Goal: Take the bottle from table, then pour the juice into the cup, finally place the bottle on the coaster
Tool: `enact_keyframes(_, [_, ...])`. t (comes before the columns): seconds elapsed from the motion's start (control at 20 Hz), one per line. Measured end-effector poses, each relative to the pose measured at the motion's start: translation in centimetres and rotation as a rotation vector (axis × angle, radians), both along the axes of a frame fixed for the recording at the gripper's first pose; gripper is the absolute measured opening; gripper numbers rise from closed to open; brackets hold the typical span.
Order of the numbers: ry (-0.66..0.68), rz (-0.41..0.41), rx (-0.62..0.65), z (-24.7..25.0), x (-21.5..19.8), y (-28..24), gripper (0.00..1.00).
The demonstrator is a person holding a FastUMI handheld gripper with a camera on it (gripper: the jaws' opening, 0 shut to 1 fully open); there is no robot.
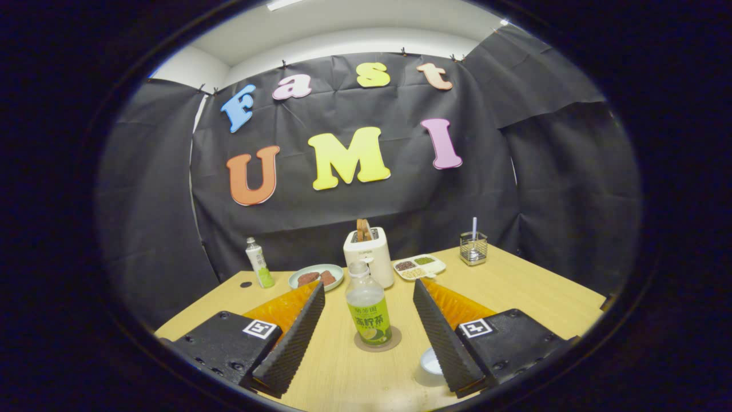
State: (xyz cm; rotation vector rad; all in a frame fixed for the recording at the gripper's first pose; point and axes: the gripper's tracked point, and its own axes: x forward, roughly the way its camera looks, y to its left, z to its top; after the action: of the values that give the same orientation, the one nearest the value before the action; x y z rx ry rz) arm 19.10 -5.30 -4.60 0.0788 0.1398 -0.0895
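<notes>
Staged recording booth, not a lived-in kitchen. Black cloth wall (354, 212) pinned up around three sides, white room wall and ceiling visible above it. Light wooden table (532, 292) set with kitchen props: toaster (369, 254) holding bread, plate of food (316, 277), divided snack dish (419, 266), wire utensil holder (473, 248).

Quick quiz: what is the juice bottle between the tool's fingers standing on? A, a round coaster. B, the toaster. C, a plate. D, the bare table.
A: the bottle stands upright on a round coaster, with the open tool not touching it.
</notes>
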Motion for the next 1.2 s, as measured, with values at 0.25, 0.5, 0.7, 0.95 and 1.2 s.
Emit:
enact_keyframes(0.25, [-0.021, 0.01, -0.065, 0.3, -3.7, 0.6, 1.0])
enact_keyframes(0.5, [0.009, 0.023, -0.096, -0.1, -6.7, 1.3, 1.0])
enact_keyframes(0.7, [0.012, 0.025, -0.101, -0.2, -9.2, 1.4, 1.0])
enact_keyframes(0.95, [0.011, -0.009, -0.135, -0.1, -12.5, -0.3, 1.0])
enact_keyframes(1.2, [-0.013, -0.01, -0.113, 1.0, -15.3, -0.7, 1.0])
